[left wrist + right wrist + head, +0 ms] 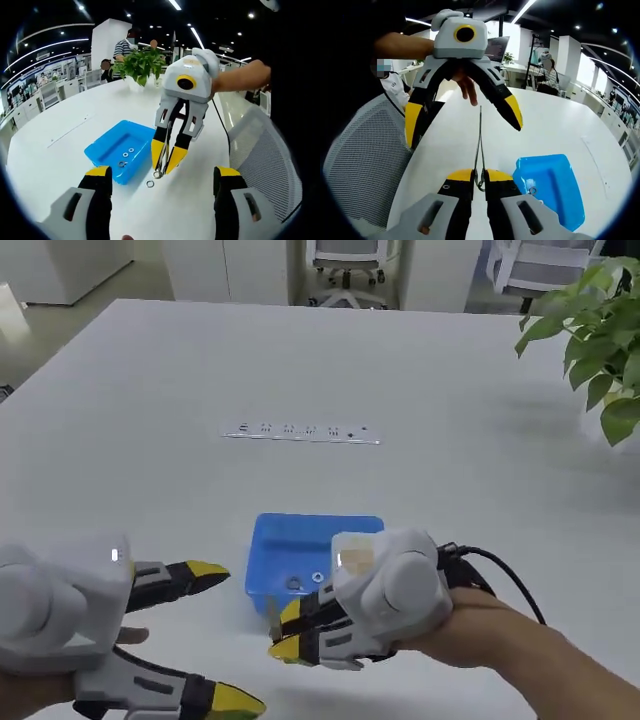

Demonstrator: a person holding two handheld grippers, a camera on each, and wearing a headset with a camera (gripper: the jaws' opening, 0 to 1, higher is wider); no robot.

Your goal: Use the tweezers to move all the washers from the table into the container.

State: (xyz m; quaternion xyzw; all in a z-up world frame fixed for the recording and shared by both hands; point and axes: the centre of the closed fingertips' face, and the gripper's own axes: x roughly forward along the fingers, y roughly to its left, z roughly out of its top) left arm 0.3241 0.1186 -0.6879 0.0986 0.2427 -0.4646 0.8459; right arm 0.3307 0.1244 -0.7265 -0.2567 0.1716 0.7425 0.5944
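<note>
The right gripper (288,632) has its jaws pressed together on the tweezers (480,135), whose thin metal arms run forward between the yellow tips. In the left gripper view those jaws point down at the white bench (450,440), just off the near corner of the blue container (300,530). At the tweezers' tips sits a small washer (157,174); whether the tips grip it or only touch it is hard to make out at this size. A second washer (150,184) lies flat on the bench just beside the first, outside the container.

The left gripper (220,635) is to the left of the container with its jaws spread wide apart, holding nothing. Its tips face the right gripper.

Inside the container, three washers (125,155) lie on the blue floor near the wall closest to the grippers. The container stands flat on the bench, near the person's edge.

Farther along the bench a narrow socket strip (300,432) is set into the surface. A leafy plant (600,350) is at the right edge of the head view, and an office chair (345,265) stands beyond the far side.
</note>
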